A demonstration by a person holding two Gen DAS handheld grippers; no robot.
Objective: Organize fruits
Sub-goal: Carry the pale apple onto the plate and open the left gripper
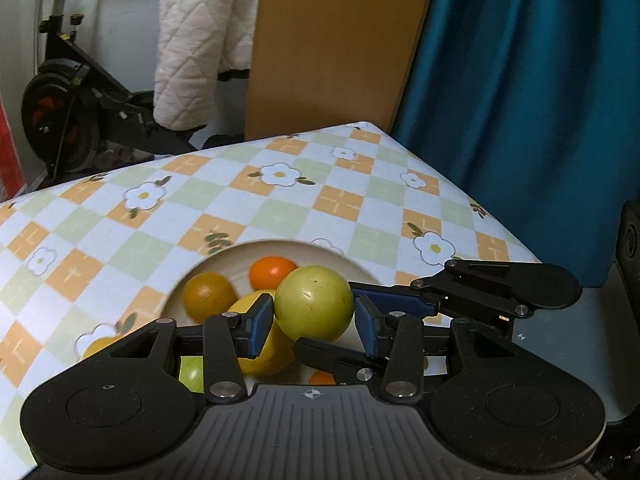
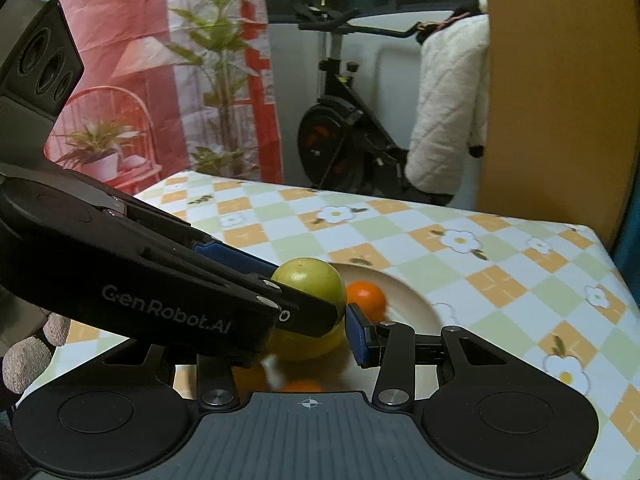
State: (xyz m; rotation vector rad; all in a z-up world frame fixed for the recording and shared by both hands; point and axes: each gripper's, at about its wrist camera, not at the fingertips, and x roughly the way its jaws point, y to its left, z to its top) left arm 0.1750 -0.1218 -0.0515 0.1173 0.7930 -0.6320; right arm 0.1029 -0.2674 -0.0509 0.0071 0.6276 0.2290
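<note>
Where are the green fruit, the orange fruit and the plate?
green fruit [image 1: 314, 302], left wrist view, front face.
orange fruit [image 1: 272, 272], left wrist view, top.
plate [image 1: 348, 262], left wrist view, far rim.

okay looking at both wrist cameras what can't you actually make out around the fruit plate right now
- Left wrist view: the near half of the plate and its fruit, hidden behind the left gripper.
- Right wrist view: whether the right gripper touches the green fruit; the left gripper crosses in front.
- Right wrist view: orange fruit at bottom centre, blurred.
</note>
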